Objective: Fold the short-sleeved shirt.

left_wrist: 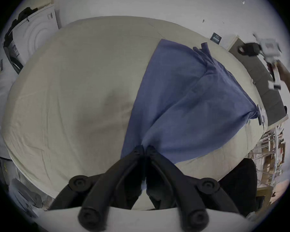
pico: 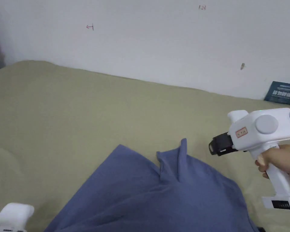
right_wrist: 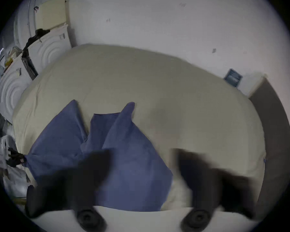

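Your left gripper [left_wrist: 145,147] sits at the near left edge of the bed [pico: 66,114], and in its own view its two black jaws are pressed together on an edge of the blue shirt [left_wrist: 182,91]. From that pinch the cloth fans away ahead of it and to its right, spreading over the olive-beige sheet. In the head view only a white corner of this tool's body pokes in at the lower left, just beside the shirt's left edge.

The shirt lies rumpled rather than flat: two points of fabric stand up along its far edge, with a folded pleat between them, near the middle of the bed.

To the right of those points, your right gripper [pico: 213,147] hangs above the sheet, apart from the cloth, with your hand [pico: 277,158] wrapped round its white handle. In its own view its jaws are blurred but spread wide with nothing between them; the shirt lies below and to its left.

Behind everything runs a white wall [pico: 159,39].
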